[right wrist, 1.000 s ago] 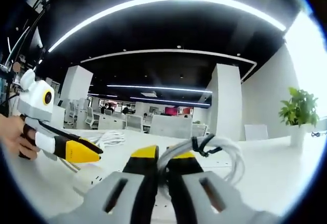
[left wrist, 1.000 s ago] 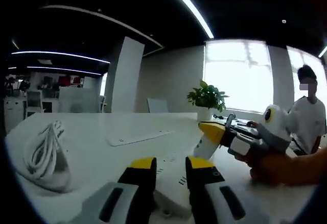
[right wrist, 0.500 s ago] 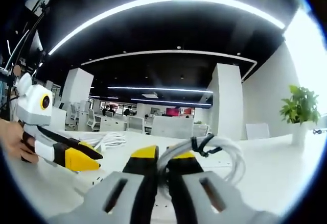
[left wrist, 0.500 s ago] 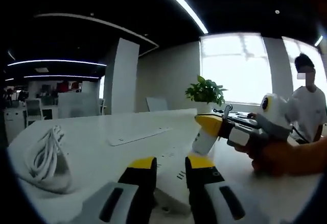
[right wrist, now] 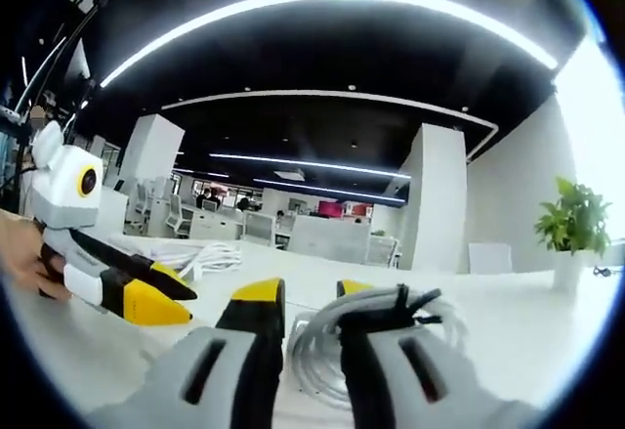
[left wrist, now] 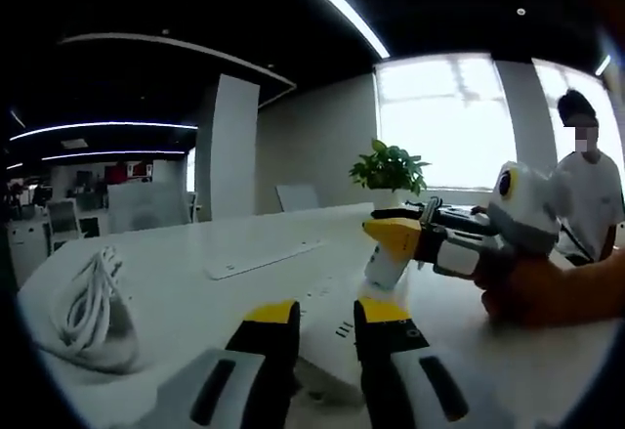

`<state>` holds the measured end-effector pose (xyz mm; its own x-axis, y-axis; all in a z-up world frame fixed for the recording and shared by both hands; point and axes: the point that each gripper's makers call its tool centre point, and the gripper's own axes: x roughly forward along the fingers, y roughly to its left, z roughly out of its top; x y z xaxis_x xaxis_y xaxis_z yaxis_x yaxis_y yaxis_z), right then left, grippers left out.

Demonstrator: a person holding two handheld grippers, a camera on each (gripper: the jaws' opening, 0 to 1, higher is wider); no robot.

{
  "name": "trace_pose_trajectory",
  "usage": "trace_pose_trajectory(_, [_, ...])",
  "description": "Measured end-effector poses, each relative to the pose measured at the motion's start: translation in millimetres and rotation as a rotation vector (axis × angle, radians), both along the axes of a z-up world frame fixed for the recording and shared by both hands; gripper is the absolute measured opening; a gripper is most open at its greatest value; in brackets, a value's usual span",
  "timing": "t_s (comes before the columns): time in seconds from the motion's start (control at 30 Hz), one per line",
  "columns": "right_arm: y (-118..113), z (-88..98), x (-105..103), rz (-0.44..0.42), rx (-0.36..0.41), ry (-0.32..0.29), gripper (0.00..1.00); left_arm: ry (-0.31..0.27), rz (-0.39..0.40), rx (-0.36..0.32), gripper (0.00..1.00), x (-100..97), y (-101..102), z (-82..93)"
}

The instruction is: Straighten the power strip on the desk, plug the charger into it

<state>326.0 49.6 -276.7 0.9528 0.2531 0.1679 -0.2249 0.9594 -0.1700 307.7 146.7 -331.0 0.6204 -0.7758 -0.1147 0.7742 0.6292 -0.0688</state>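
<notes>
The white power strip lies on the white desk, its near end between my left gripper's yellow-tipped jaws, which are closed against it. A white charger stands upright on the strip further along. My right gripper comes in from the right with its yellow tip just above the charger. In the right gripper view, my right gripper has its jaws spread, and the charger's coiled white cable, bound with a black tie, lies just beyond them. My left gripper reaches in from the left, held by a hand.
A loose white cable bundle lies on the desk's left side, seen too as the cable bundle. A flat white panel lies mid-desk. A potted plant stands at the far edge. A person sits at the right.
My right gripper's jaws have spread apart and the gripper has tilted up off the charger. The left gripper stays on the strip; both views shifted slightly.
</notes>
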Motion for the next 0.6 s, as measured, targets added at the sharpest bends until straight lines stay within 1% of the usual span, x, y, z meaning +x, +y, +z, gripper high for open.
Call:
trace_pose_trajectory(0.1, [-0.4,-0.3,-1.7,0.014,0.011,0.017,0.2,0.006,0.002,-0.008,0.26,0.1,0.8,0.1])
trace_pose_trajectory(0.13, [-0.5,-3.1,-2.1,0.013,-0.003,0.034,0.2,0.007,0.001,-0.012,0.26,-0.4,0.6,0.4])
trace_pose_trajectory(0.2, [-0.9,-3.8,-4.5,0.003,-0.014,0.042,0.2,0.01,0.0,-0.017,0.26,-0.8,0.4,0.7])
trace_pose_trajectory(0.23, [-1.1,-2.1,-6.9,0.0,0.025,0.043,0.2,0.009,-0.001,-0.015,0.26,-1.0,0.2,0.5])
trace_pose_trajectory(0.27, [-1.3,-5.4,-6.9,0.005,0.049,0.075,0.2,0.008,-0.002,-0.013,0.26,-1.7,-0.4,0.4])
trace_pose_trajectory(0.3, [-1.9,-2.8,-7.6,0.006,0.055,0.067,0.19,0.006,-0.003,-0.011,0.26,-2.4,-0.7,0.3])
trace_pose_trajectory(0.33, [-3.3,-3.1,-7.2,0.005,0.083,0.087,0.18,0.004,-0.004,-0.008,0.26,-2.9,-0.9,0.3])
trace_pose_trajectory(0.37, [-6.2,-6.1,-7.7,-0.006,0.062,0.118,0.14,0.003,-0.005,-0.007,0.26,-3.4,-0.9,0.3])
trace_pose_trajectory(0.4, [-7.6,-8.7,-8.7,-0.008,0.071,0.188,0.13,0.002,-0.005,-0.005,0.26,-3.9,-0.8,0.2])
trace_pose_trajectory(0.43, [-6.9,-10.2,-7.8,0.01,0.052,0.238,0.12,0.001,-0.005,-0.004,0.26,-4.1,-0.8,0.1])
trace_pose_trajectory(0.47, [-7.2,-7.7,-4.7,0.016,0.025,0.242,0.12,0.001,-0.006,-0.002,0.26,-4.3,-1.0,-0.3])
trace_pose_trajectory(0.5, [-5.5,-8.0,-4.3,0.03,0.012,0.271,0.12,0.001,-0.006,-0.001,0.26,-4.4,-1.2,-0.5])
trace_pose_trajectory(0.53, [-6.1,-8.4,-4.5,0.028,-0.007,0.292,0.12,-0.002,-0.006,0.002,0.26,-4.4,-1.7,-0.6])
trace_pose_trajectory(0.57, [-8.4,-8.9,-4.1,0.017,-0.043,0.302,0.11,-0.003,-0.007,0.004,0.26,-4.7,-2.0,-0.8])
trace_pose_trajectory(0.6, [-8.1,-8.8,-5.0,0.021,-0.038,0.317,0.1,-0.004,-0.008,0.006,0.26,-5.1,-2.3,-1.1])
